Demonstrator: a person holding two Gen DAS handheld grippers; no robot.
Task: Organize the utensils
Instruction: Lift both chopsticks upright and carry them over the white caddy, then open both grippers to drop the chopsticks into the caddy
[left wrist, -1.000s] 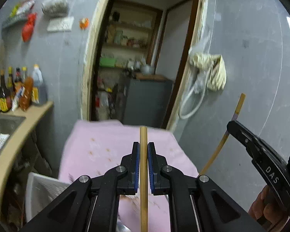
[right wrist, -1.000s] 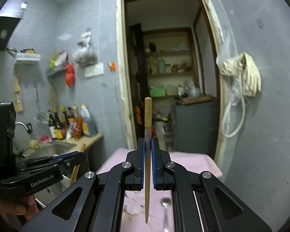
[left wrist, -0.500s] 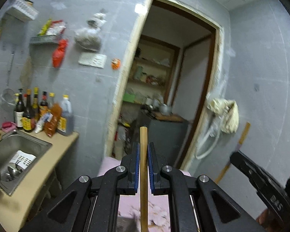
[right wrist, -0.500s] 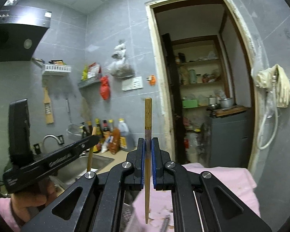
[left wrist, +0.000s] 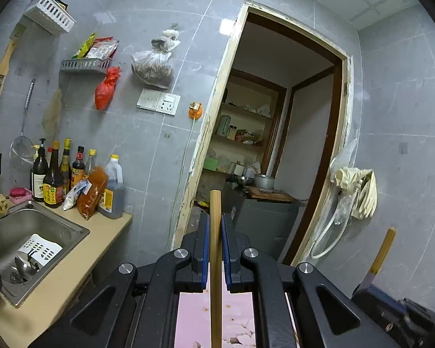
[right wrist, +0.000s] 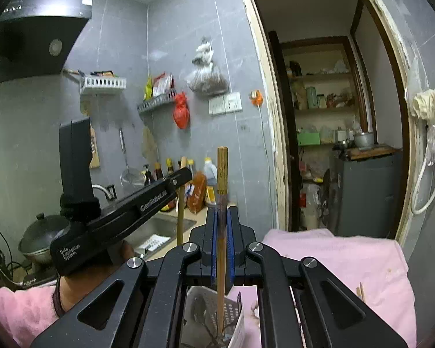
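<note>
My left gripper [left wrist: 215, 246] is shut on a wooden chopstick [left wrist: 215, 275], held upright above the pink cloth [left wrist: 237, 316]. My right gripper [right wrist: 222, 240] is shut on a second wooden chopstick [right wrist: 221, 203], whose lower end reaches down into a white perforated utensil holder [right wrist: 235, 313] standing on the pink cloth [right wrist: 348, 261]. In the right wrist view the left gripper [right wrist: 171, 185] shows at left with its chopstick [right wrist: 180, 211]. In the left wrist view the right gripper's chopstick [left wrist: 382, 249] shows at lower right.
A steel sink [left wrist: 17, 232] with a white strainer and a ladle sits in the beige counter [left wrist: 72, 264] at left, with sauce bottles [left wrist: 58, 174] behind it. A doorway [left wrist: 275, 159] opens ahead. Another chopstick [right wrist: 361, 290] lies on the cloth at right.
Both grippers have tilted upward and swung left with their chopsticks, so the sink and wall shelves have come into view. The right chopstick's tip now reaches into the white holder.
</note>
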